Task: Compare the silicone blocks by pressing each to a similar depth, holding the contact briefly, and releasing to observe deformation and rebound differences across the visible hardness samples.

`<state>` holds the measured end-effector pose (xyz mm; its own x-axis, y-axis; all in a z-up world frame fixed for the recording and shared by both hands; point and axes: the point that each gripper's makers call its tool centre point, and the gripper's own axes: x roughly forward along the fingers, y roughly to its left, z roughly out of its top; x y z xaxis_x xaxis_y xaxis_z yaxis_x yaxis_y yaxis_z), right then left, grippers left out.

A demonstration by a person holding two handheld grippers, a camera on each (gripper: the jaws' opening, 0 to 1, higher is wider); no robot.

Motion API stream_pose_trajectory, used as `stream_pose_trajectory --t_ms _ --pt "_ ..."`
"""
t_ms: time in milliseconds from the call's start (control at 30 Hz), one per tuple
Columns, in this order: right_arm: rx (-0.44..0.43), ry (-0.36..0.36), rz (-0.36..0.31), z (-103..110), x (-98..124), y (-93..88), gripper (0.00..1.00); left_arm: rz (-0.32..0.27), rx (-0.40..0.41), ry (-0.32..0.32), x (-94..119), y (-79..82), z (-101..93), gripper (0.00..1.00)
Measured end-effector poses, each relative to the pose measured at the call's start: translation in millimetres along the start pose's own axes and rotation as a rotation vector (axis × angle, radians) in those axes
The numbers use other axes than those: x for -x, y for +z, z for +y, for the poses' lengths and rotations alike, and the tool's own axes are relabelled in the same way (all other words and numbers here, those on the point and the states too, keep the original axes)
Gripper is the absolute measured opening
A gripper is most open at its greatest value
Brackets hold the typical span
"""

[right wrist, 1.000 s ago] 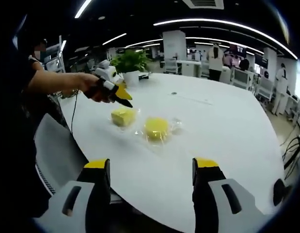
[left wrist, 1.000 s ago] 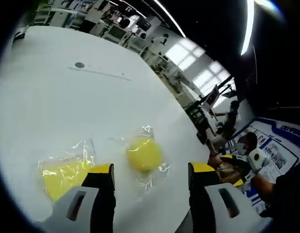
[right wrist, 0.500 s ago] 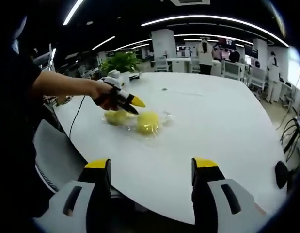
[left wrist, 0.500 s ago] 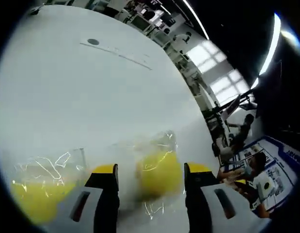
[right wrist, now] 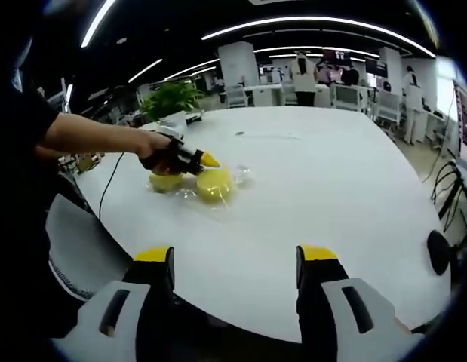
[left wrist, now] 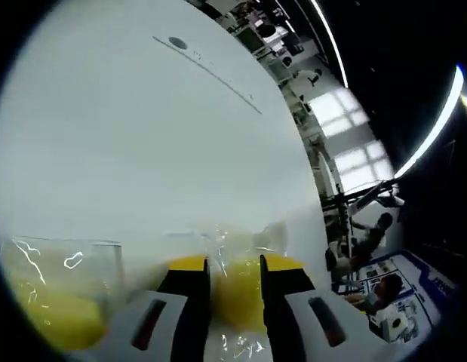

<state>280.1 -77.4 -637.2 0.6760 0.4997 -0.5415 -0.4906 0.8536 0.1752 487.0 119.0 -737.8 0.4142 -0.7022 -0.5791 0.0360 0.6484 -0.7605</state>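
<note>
A round yellow silicone block (left wrist: pixel 235 292) in a clear plastic wrap sits between the jaws of my left gripper (left wrist: pixel 235 264), which are squeezed in on its sides. A second yellow block (left wrist: pixel 52 311), also in a clear bag, lies just to its left. In the right gripper view the round block (right wrist: pixel 213 183) and the other block (right wrist: pixel 165 182) lie on the white table (right wrist: pixel 316 188), with the left gripper (right wrist: pixel 189 160) held by a hand down on them. My right gripper (right wrist: pixel 237 256) stands open over the table's near edge, well short of the blocks.
A potted plant (right wrist: pixel 173 98) stands at the table's far left end. A grey chair back (right wrist: pixel 82 241) is by the near left edge, a black object (right wrist: pixel 438 253) by the right edge. A dark round spot (left wrist: pixel 177 43) marks the tabletop far ahead.
My left gripper has dropped onto the round block and its jaws have come together on it from wide open. The right gripper stays open.
</note>
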Motion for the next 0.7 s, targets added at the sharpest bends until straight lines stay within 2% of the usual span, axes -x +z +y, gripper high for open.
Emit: stream_pose_trajectory --t_ms 200,267,333,500,533,633,700 --pt "0.0 0.015 0.032 3 -1 -8.5 0.58 -0.008 0.043 -0.01 -6 3.6 -1.0 0.13" --pt "0.0 0.01 0.026 4 3 -9.5 0.58 -0.012 0.025 -0.011 -8 4.1 -4.9 0.12" --pt "-0.011 0.004 0.026 2 4 -13.6 0.57 -0.015 -0.038 -0.03 -11 4.4 -9.5 0.11" --pt "-0.022 -0.011 0.041 2 9 -21.7 0.56 -0.025 -0.041 -0.053 -15 6.7 -17.3 0.0" --pt "-0.018 -0.012 0.042 3 10 -22.0 0.56 -0.023 -0.105 -0.081 -15 6.2 -21.8 0.0" --pt "-0.008 -0.028 0.051 1 12 -24.4 0.55 -0.025 -0.148 -0.103 -8 4.6 -25.1 0.0" --pt "-0.017 -0.029 0.04 1 14 -23.1 0.55 -0.038 -0.13 -0.147 2 3.4 -31.7 0.0"
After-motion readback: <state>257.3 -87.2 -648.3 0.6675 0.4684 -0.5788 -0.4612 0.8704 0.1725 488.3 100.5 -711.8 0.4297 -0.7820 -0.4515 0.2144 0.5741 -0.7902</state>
